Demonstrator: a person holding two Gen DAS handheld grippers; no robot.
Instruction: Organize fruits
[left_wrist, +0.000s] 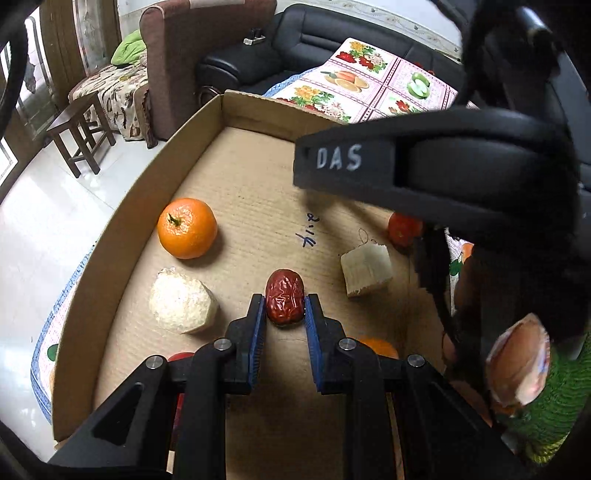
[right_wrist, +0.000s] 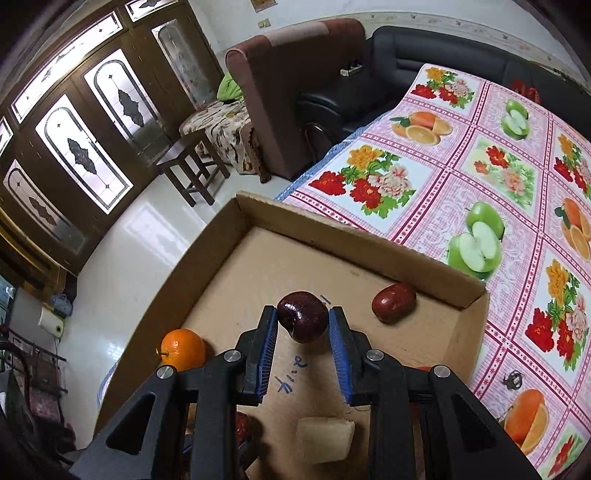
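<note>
Left gripper (left_wrist: 285, 308) clamped on red date (left_wrist: 285, 301); right gripper (right_wrist: 303, 319) clamped on dark cherry (right_wrist: 303, 315), over cardboard tray (right_wrist: 354, 245), orange (right_wrist: 183, 349) at 9 o'clock.

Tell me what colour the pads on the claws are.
Blue pads on black arms, clearest in the right wrist view.

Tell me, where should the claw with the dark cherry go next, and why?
Probably lower a little and set it down. The right gripper is shut on the dark cherry, held above a bare patch of the cardboard box. A red date lies by the far corner, so placing it nearby looks sensible.
</note>
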